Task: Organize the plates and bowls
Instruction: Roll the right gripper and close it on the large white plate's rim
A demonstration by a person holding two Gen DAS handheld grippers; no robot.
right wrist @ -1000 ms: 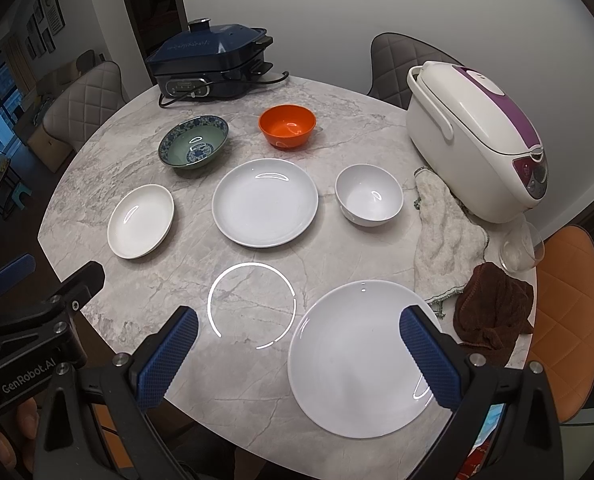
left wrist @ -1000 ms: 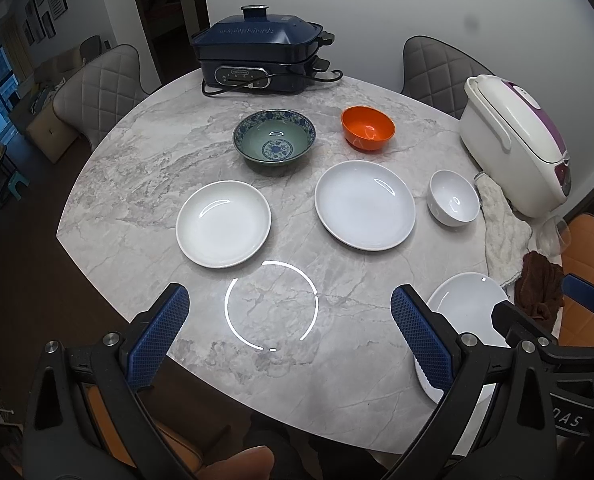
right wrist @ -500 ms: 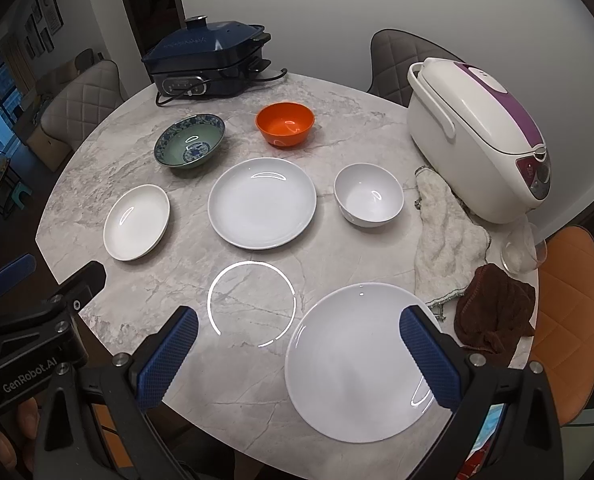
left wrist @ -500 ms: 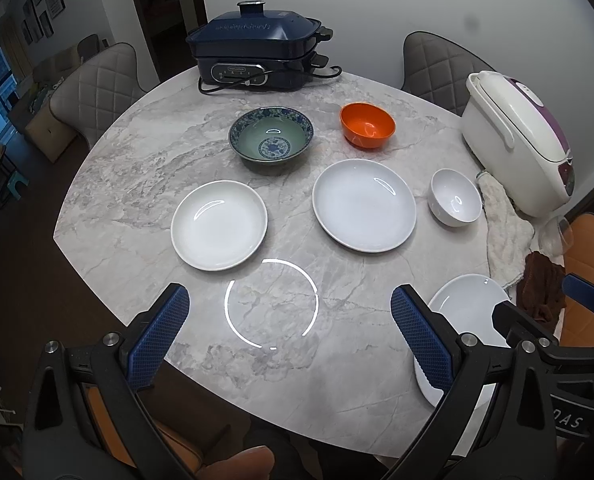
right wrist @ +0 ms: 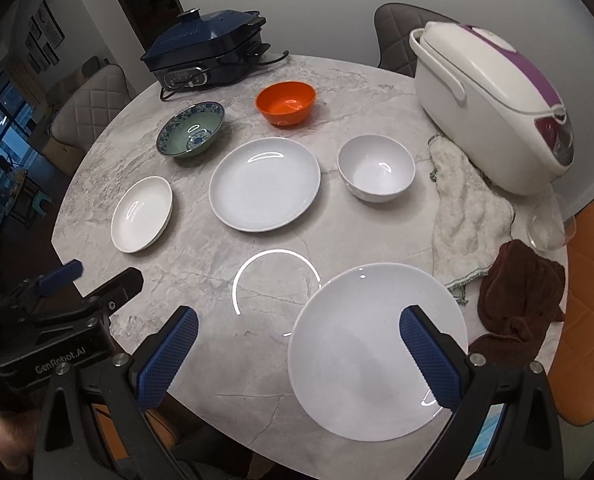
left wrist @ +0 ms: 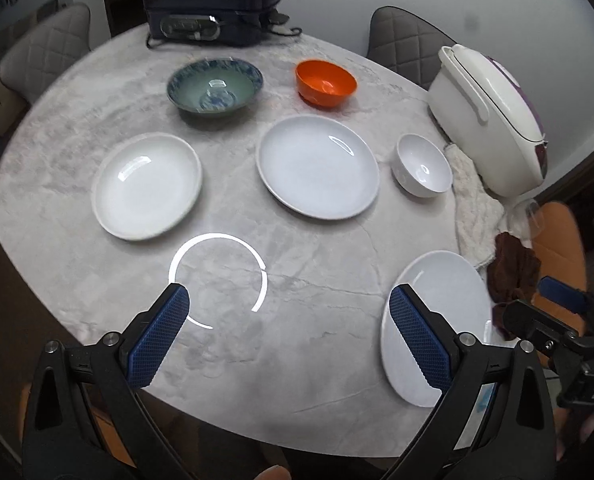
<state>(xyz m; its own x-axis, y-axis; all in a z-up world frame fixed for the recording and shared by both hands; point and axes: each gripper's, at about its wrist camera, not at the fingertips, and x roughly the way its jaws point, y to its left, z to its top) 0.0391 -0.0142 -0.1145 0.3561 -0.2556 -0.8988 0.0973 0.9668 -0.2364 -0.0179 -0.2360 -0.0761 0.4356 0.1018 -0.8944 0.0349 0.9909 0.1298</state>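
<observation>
On the round marble table (left wrist: 317, 352) lie a small white plate (left wrist: 147, 186) at left, a mid white plate (left wrist: 317, 166) in the middle, and a large white plate (right wrist: 377, 344) at the near right edge. Behind stand a blue-green patterned bowl (left wrist: 215, 86), an orange bowl (left wrist: 325, 82) and a white bowl (left wrist: 423, 170). My left gripper (left wrist: 289, 338) is open and empty above the near table edge. My right gripper (right wrist: 297, 356) is open and empty, hovering over the large plate's near left part.
A white and purple rice cooker (right wrist: 489, 112) stands at the right, with a white cloth (right wrist: 465, 216), a brown cloth (right wrist: 521, 288) and a glass (right wrist: 549, 224) beside it. A dark blue electric cooker (right wrist: 205, 56) sits at the far edge. Chairs ring the table.
Both grippers have moved forward and lower toward the table; the dishes look closer. The left view is blurred by motion. Nothing was grasped.
</observation>
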